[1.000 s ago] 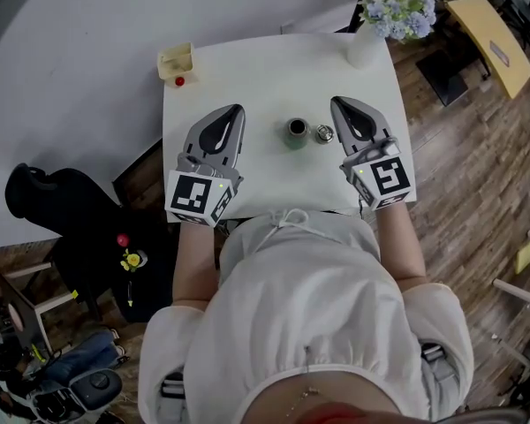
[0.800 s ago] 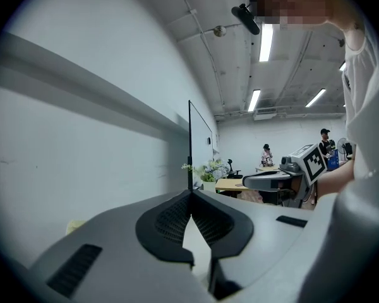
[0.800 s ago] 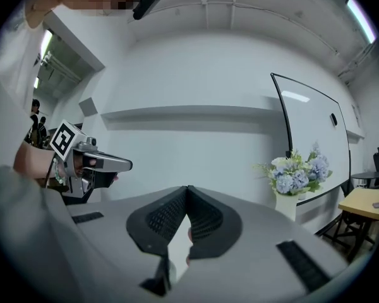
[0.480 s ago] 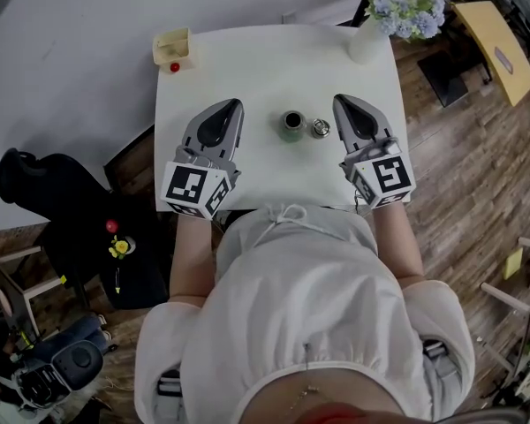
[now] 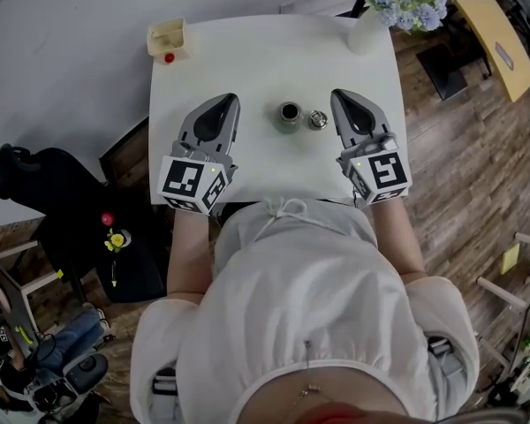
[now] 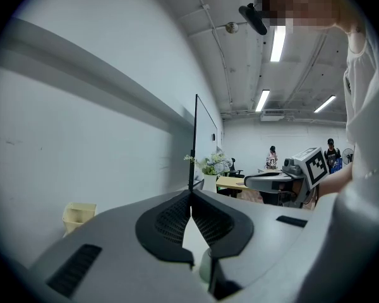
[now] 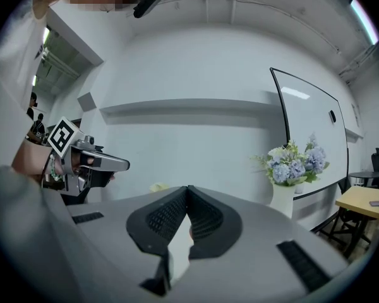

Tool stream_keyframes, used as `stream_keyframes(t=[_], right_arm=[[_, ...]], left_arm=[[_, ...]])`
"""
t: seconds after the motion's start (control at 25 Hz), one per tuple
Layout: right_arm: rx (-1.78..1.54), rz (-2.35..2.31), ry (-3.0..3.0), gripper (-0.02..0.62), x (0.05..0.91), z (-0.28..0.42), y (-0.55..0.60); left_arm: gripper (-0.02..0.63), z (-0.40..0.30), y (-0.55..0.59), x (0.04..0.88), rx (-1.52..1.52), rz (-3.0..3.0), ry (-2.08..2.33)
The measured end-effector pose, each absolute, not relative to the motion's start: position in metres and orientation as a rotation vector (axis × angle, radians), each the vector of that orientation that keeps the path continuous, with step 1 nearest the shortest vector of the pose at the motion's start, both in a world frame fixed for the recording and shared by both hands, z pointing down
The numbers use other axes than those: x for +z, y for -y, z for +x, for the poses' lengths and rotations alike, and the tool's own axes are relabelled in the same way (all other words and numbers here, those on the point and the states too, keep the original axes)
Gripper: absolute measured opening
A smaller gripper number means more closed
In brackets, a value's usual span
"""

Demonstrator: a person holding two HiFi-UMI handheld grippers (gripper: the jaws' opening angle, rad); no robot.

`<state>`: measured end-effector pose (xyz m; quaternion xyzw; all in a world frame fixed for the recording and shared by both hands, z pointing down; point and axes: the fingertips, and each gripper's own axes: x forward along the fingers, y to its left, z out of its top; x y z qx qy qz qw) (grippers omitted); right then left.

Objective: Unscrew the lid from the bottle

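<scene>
Fingers point(image 6: 170, 223) of the left gripper point(image 5: 230, 99) and right gripper point(image 5: 339, 94) are pressed together, empty. One bottle point(image 5: 289, 114) stands open on the table point(image 5: 247, 51), with one lid point(image 5: 317, 118) just right of it, as a second ago. Both sit between the two grippers, touching neither; the lid is nearer the right one. One vase point(image 5: 367, 32) and one box point(image 5: 165, 36) stand at the far corners.

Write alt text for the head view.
From above, a person holds the left gripper and right gripper, both shut, either side of a small open bottle, its lid beside it, on a white table. A flower vase stands at a far corner.
</scene>
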<state>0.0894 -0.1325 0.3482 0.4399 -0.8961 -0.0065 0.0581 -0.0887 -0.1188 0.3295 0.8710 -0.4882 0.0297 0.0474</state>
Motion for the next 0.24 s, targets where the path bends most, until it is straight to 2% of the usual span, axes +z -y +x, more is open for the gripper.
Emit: stream_keyframes(t=[0.24], right_arm=[[-0.016, 1.346, 2.705, 0.002, 0.3523, 0.0919, 0.1337]], left_arm=[[0.023, -0.0824, 0.1174, 0.3374, 0.099, 2.651, 1.480]])
